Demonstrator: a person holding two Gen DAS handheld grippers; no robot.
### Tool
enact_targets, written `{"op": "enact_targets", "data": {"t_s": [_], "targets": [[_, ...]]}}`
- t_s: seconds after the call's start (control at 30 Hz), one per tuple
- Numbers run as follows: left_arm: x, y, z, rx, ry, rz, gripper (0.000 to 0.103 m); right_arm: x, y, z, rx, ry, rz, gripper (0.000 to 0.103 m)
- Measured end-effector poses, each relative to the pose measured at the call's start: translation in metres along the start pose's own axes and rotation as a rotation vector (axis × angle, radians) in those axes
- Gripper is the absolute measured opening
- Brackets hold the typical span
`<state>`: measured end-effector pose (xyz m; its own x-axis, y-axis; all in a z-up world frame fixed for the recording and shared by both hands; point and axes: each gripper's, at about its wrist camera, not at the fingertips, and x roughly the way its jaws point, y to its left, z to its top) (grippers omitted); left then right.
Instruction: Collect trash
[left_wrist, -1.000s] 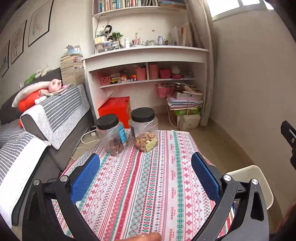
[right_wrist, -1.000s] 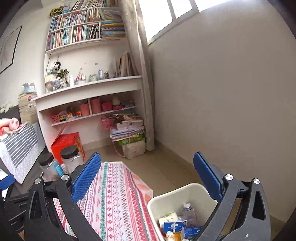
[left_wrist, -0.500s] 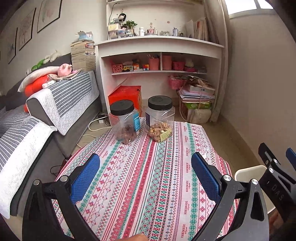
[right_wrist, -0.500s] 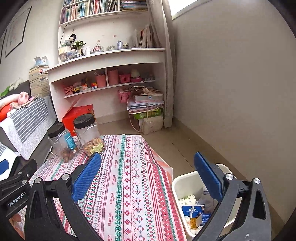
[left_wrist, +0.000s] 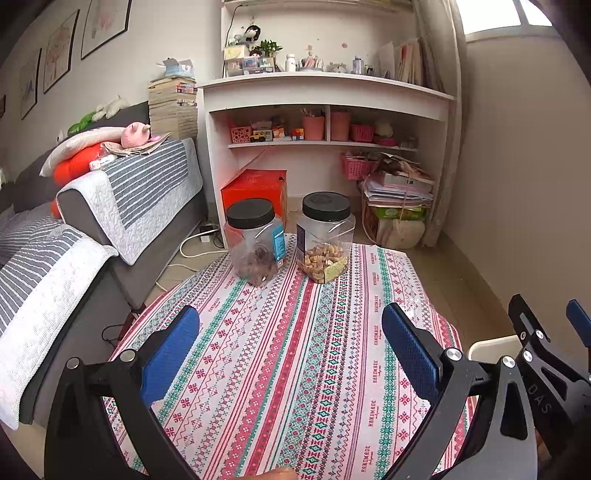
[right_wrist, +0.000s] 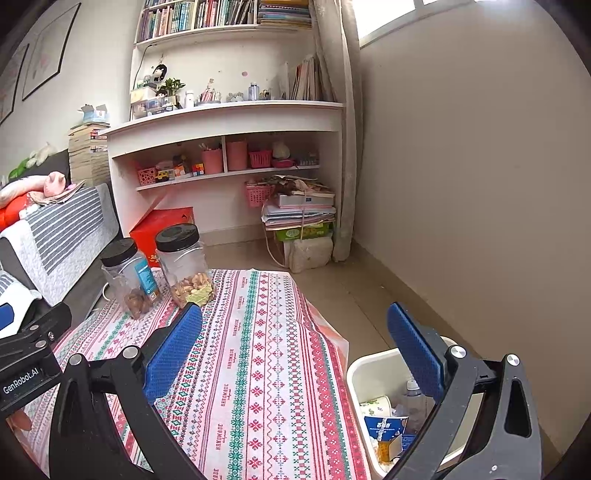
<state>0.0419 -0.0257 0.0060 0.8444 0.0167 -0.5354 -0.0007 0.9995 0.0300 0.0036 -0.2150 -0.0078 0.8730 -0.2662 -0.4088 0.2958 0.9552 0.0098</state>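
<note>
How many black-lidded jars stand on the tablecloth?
2: the left jar holding dark nuts and the right jar holding pale nuts, side by side at the tablecloth's far edge. None seem hidden.

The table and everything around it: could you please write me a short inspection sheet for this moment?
Surface: table under a patterned cloth; no loose trash seen on it.
Job's things: white bin on the floor beside the table, holding a bottle, carton and cup.
Clutter: two black-lidded jars at the far edge.
Grippers: left gripper and right gripper open, empty.
Cables: white cable on the floor by the sofa.
Surroundings: sofa, shelf unit, red box.
</note>
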Motion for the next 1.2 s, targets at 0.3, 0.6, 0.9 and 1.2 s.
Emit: {"op": "enact_targets", "data": {"t_s": [0.3, 0.6, 0.9, 1.2], "targets": [[-0.0026, 0.0003, 0.0006, -0.007, 0.001, -0.002, 0.096, -0.0001, -0.0001, -0.001, -0.004, 0.0, -0.001, 0.096], [-0.0037, -0.0007, 0.0019, -0.009, -0.003, 0.002, 0.096, 0.0005, -0.0018, -0.0017, -0.007, 0.003, 0.002, 0.096], [-0.0042, -0.0033, 0.0027, -0.009, -0.005, 0.001, 0.096, 0.001, -0.0017, -0.0022, -0.007, 0.006, 0.002, 0.096], [-0.0042, -0.0031, 0.0024, -0.008, -0.006, 0.0, 0.096, 0.0009, -0.0017, -0.002, -0.008, 0.005, 0.003, 0.096]]}}
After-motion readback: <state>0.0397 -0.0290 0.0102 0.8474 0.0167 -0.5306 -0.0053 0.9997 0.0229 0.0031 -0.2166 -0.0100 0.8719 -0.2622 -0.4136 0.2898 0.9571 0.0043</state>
